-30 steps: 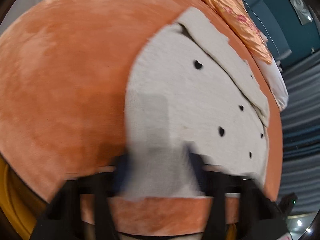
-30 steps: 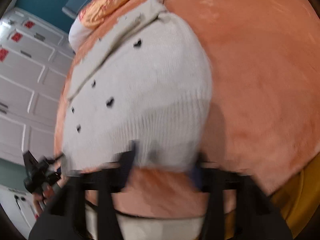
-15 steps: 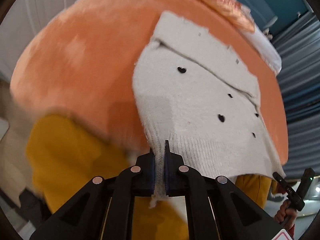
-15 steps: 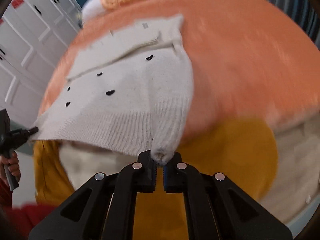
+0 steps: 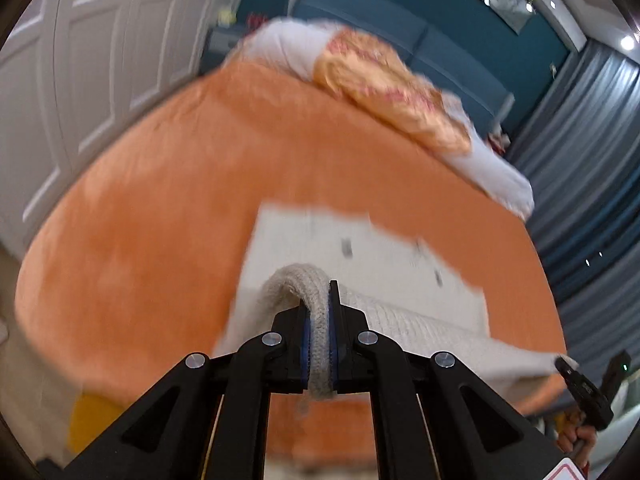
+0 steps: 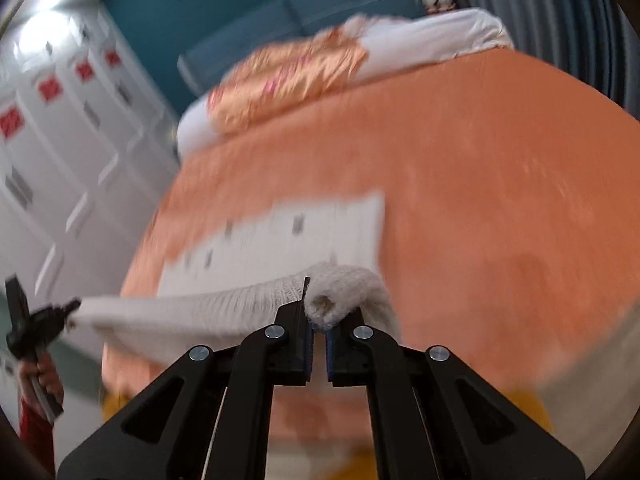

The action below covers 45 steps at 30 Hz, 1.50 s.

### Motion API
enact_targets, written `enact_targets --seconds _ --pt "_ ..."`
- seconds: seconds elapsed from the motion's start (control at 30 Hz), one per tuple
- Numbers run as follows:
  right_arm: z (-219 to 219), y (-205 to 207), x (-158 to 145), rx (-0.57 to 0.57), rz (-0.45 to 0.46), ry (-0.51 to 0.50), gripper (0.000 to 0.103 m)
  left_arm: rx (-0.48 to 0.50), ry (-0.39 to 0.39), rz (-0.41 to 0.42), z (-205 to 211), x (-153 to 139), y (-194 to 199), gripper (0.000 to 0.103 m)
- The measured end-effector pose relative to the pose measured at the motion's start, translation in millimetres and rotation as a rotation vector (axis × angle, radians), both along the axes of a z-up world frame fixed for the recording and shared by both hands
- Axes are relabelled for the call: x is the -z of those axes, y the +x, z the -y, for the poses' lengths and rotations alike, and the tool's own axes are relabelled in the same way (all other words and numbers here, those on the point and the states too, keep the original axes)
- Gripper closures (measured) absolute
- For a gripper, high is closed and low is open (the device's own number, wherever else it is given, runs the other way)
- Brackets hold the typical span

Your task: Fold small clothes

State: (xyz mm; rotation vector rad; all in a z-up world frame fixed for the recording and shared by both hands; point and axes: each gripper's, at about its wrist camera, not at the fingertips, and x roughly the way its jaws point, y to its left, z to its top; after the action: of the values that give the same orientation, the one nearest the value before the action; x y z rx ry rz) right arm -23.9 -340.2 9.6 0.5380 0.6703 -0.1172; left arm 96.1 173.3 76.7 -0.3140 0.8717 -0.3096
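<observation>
A small cream knit cardigan [image 5: 360,252] with dark heart dots lies on the orange blanket [image 5: 160,220]; it also shows in the right wrist view [image 6: 280,236]. My left gripper [image 5: 319,336] is shut on the left corner of its ribbed hem. My right gripper [image 6: 318,320] is shut on the right corner of the hem. The hem [image 6: 192,308] is lifted off the bed and stretched taut between both grippers, above the rest of the cardigan. The other gripper shows at each view's edge [image 5: 584,388] [image 6: 36,328].
An orange patterned pillow [image 5: 392,92] and a white pillow [image 5: 492,168] lie at the bed's head. White wardrobe doors [image 6: 48,152] stand on the left side, grey curtains [image 5: 592,160] on the right. A yellow sheet [image 5: 88,420] shows under the blanket's near edge.
Both grippers closed on the hem corners, then lifted the hem and carried it forward over the cardigan toward its collar. The views now tilt up to the bed's head.
</observation>
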Motion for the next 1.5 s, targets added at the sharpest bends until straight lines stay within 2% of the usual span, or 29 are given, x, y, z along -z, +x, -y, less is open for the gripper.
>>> enact_targets --seconds 0.1,0.2,0.37,0.47,0.57,0.6,0.63,0.67,0.7,0.73,0.77,0.8,0.83,0.9,0.93,1.1,1.2,1.27,1.3,1.33,1.37,1.4,1.43,1.5 --pt "19.6 58.4 26.6 0.043 0.024 0.043 0.1 -0.049 -0.036 -0.03 10.3 26.6 62.5 0.098" --pt "23.9 105.9 50.6 0.065 -0.012 0.031 0.1 -0.087 0.017 -0.059 35.3 58.0 107.2 0.098" --pt "32.3 149.0 89.7 0.092 -0.07 0.068 0.1 -0.148 0.054 -0.148 42.6 102.7 146.2 0.098" --pt "26.9 170.3 108.9 0.085 -0.118 0.054 0.099 -0.166 0.091 -0.204 46.5 132.1 164.0 0.098" --pt "19.0 193.8 121.2 0.049 -0.173 0.012 0.097 -0.15 0.144 -0.209 55.1 144.6 171.6 0.095" --pt "17.4 196.4 121.6 0.039 -0.182 0.004 0.095 -0.145 0.155 -0.207 58.3 146.7 173.9 0.088" --pt "16.1 197.4 118.0 0.039 -0.18 -0.005 0.092 -0.143 0.148 -0.211 59.7 148.1 175.4 0.087" --pt "15.6 195.1 111.1 0.044 -0.156 -0.01 0.081 -0.148 0.128 -0.217 59.0 147.0 175.9 0.086" --pt "15.4 187.7 100.1 0.061 -0.102 -0.019 0.074 -0.155 0.077 -0.215 54.5 142.9 173.8 0.081" --pt "16.0 177.7 88.9 0.088 -0.049 -0.036 0.055 -0.161 0.035 -0.205 50.1 137.5 170.9 0.068" --pt "16.6 164.4 77.3 0.113 0.003 -0.053 0.042 -0.182 -0.015 -0.177 42.1 128.2 163.1 0.056" --pt "16.7 146.5 65.5 0.126 0.054 -0.067 0.04 -0.203 -0.035 -0.148 38.1 121.4 157.5 0.036" --pt "16.1 133.3 59.6 0.123 0.063 -0.083 0.041 -0.23 -0.052 -0.098 28.7 109.6 144.1 0.024" --pt "12.7 106.1 57.6 0.116 0.022 -0.14 0.041 -0.234 -0.06 -0.056 15.4 98.6 122.2 0.021" --pt "11.6 93.2 61.4 0.112 -0.001 -0.151 0.041 -0.223 -0.058 -0.072 7.3 99.4 109.9 0.02" --pt "7.2 33.0 105.1 0.099 -0.151 -0.064 0.04 -0.2 -0.063 -0.227 -17.1 135.4 55.7 0.02" --pt "0.8 19.4 129.5 0.076 -0.216 0.004 0.04 -0.194 -0.034 -0.288 -18.6 157.3 35.2 0.02" --pt "-5.5 18.8 132.5 0.06 -0.22 0.005 0.04 -0.192 -0.05 -0.328 -17.8 165.2 32.0 0.023" --pt "-8.9 21.6 132.3 0.055 -0.215 -0.002 0.04 -0.192 -0.049 -0.341 -16.5 166.7 31.9 0.03" --pt "-11.1 24.5 132.4 0.057 -0.216 -0.012 0.043 -0.183 -0.033 -0.353 -13.4 165.1 32.9 0.048" --pt "-12.3 28.9 132.4 0.051 -0.219 -0.017 0.071 -0.163 -0.019 -0.357 -9.0 163.2 34.4 0.062" --pt "-12.6 34.9 131.5 0.038 -0.232 -0.014 0.093 -0.135 -0.007 -0.365 -6.1 161.0 36.2 0.083" --pt "-10.5 36.8 126.9 0.046 -0.238 -0.005 0.097 -0.106 -0.005 -0.363 -5.0 154.2 35.8 0.087" --pt "-5.2 24.9 105.9 0.047 -0.164 0.021 0.098 -0.081 0.024 -0.324 -7.3 135.7 28.7 0.091"
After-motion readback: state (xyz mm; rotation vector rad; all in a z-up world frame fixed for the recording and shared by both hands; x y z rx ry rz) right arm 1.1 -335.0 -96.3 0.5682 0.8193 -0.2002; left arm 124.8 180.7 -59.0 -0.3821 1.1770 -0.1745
